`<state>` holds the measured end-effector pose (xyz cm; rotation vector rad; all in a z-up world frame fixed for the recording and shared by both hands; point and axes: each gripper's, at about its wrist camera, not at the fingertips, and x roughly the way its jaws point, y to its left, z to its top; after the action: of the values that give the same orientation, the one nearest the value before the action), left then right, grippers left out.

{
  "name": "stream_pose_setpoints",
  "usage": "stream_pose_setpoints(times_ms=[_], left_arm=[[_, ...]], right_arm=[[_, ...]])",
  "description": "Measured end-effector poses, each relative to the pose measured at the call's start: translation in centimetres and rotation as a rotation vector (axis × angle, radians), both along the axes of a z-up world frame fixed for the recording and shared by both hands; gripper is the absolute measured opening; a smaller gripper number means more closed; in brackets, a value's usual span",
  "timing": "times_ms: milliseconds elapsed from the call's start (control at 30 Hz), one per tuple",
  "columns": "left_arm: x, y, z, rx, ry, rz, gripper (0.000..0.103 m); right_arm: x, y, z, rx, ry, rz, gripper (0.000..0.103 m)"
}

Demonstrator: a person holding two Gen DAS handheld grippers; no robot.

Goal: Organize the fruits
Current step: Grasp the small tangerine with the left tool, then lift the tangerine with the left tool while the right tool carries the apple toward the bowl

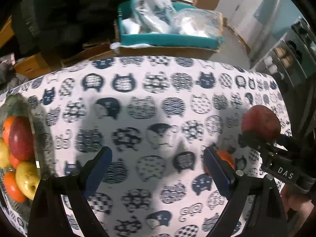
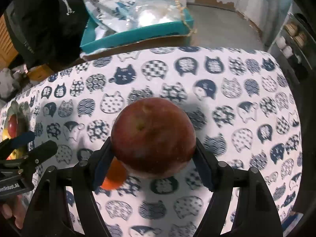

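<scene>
Red apple (image 2: 153, 138) gripped above tablecloth.

White letters "DAS" on the black body of my right gripper (image 1: 262, 136), seen from the left wrist, partly cut-off white lettering ending "Robot.AI" on my left gripper (image 2: 33, 144), dark print on the plastic bags (image 2: 110, 2) too blurred to read.

The left hand-held gripper (image 1: 158, 165) hangs above the worktop (image 1: 158, 108) with its two blue-padded fingers (image 1: 98, 167) spread wide and nothing between them. The right hand-held gripper (image 2: 153, 158) is raised off the worktop, its fingers pressed against both sides of a red apple (image 2: 153, 138). In the left wrist view it sits to the right, level with the left one. A bare hand (image 2: 11, 213) grips the left tool's handle.
</scene>
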<state>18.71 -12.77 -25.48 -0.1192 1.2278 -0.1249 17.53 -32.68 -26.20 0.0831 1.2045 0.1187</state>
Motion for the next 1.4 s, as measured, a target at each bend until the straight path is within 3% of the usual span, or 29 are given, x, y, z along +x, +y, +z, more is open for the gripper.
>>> stream_pose_setpoints(times_ms=[400,700,800,867,967,1400], left_arm=[[-0.9,-5.8,-1.7,-0.015,0.037,-0.115,0.095],[-1.4,-8.8,-3.2,-0.004,0.052,-0.179,0.094],[-1.6,-9.0,-3.5,-0.013,0.061,-0.192,0.081],[-1.6,-9.2,-3.8,-0.015,0.077,-0.205,0.064],[-1.7,-9.2,-3.9,-0.049,0.083,-0.217,0.047],[-2.7,-7.3,-0.5,-0.008,-0.023,-0.205,0.046]], right_arm=[[-3.1,-5.6,-0.7,0.043,0.021,-0.131,0.076],[-4.1,-6.8,-0.5,0.019,0.016,-0.146,0.076],[-4.0,-6.7,-0.4,0.010,0.012,-0.140,0.076],[-4.0,-6.6,-0.3,0.007,0.011,-0.136,0.076],[-4.0,-6.3,-0.3,0.002,0.010,-0.127,0.076],[-4.3,-4.6,1.8,-0.026,-0.038,-0.079,0.076]])
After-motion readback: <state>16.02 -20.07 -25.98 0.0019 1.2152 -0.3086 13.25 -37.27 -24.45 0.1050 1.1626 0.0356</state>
